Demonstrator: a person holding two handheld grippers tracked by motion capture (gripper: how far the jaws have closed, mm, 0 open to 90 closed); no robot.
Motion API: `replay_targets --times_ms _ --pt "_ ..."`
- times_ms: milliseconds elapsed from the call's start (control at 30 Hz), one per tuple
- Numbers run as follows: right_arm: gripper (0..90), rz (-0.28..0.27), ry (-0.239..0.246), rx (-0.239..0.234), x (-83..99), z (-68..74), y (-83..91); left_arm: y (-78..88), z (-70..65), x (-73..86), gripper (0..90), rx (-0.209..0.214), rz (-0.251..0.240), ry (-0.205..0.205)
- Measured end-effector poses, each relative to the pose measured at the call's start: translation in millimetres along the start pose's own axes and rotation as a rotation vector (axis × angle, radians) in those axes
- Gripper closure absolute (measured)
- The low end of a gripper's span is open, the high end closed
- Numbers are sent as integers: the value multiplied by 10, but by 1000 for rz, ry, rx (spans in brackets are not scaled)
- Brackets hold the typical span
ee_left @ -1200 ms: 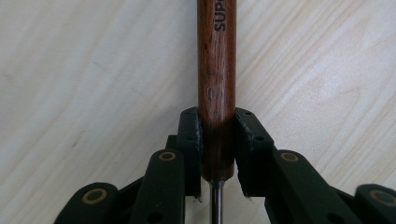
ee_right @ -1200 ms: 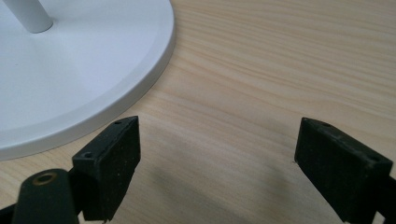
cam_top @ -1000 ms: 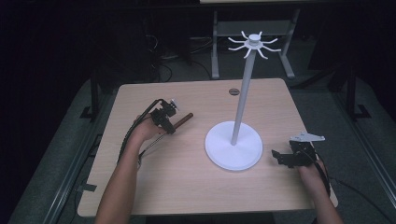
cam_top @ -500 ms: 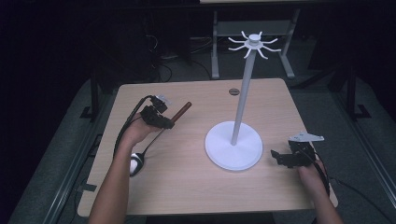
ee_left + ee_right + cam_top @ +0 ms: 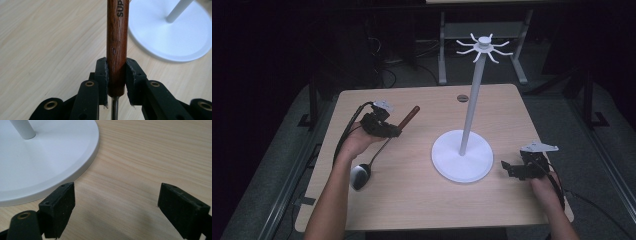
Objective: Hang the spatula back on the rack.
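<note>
Your left tongs (image 5: 116, 75) are clamped on the ladle (image 5: 379, 150) at its wooden handle, which tilts up over the desk (image 5: 412, 200); the bowl seems to rest on the wood. Your right tongs (image 5: 116, 207) gape wide, holding nothing, just beside the white stand (image 5: 462, 160).

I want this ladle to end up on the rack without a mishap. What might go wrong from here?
The left claw grips the ladle only at the bottom end of its wooden handle, so the hanging bowl may swing or pivot it in the pads. The stand is tall and thin; a knock could tip it, and the right claw is open, not steadying it.
</note>
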State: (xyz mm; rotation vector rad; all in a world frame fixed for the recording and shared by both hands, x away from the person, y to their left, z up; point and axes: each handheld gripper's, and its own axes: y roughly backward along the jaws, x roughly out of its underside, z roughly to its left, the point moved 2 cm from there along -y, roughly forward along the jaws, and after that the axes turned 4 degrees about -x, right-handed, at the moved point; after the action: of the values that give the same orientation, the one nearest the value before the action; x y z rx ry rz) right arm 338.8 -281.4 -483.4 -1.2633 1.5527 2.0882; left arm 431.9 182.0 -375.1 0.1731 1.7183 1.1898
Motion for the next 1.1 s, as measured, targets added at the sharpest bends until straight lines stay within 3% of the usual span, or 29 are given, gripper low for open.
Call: replay_targets --times_ms 200,233,333,400,533,767,1000,1100 --pt "143 0 1 0 -2 3 -4 97 -20 -39 733 24 -74 -5" --pt "143 2 0 0 -2 6 -5 139 -26 -52 733 39 -116 8" --pt "143 1 2 0 0 2 -5 205 -23 -63 733 62 -161 14" --pt "143 1 2 0 0 0 -4 219 -17 -65 733 65 -167 6" --pt "143 0 2 0 -1 0 -4 277 -19 -61 732 118 -228 4" --pt "143 0 2 0 -1 -1 -4 324 -58 -60 733 186 -278 -21" --pt "143 0 2 1 -1 -1 -3 380 -96 -92 734 190 -322 -43" --pt "143 -1 2 0 -2 0 -2 456 -121 -120 734 192 -376 -48"
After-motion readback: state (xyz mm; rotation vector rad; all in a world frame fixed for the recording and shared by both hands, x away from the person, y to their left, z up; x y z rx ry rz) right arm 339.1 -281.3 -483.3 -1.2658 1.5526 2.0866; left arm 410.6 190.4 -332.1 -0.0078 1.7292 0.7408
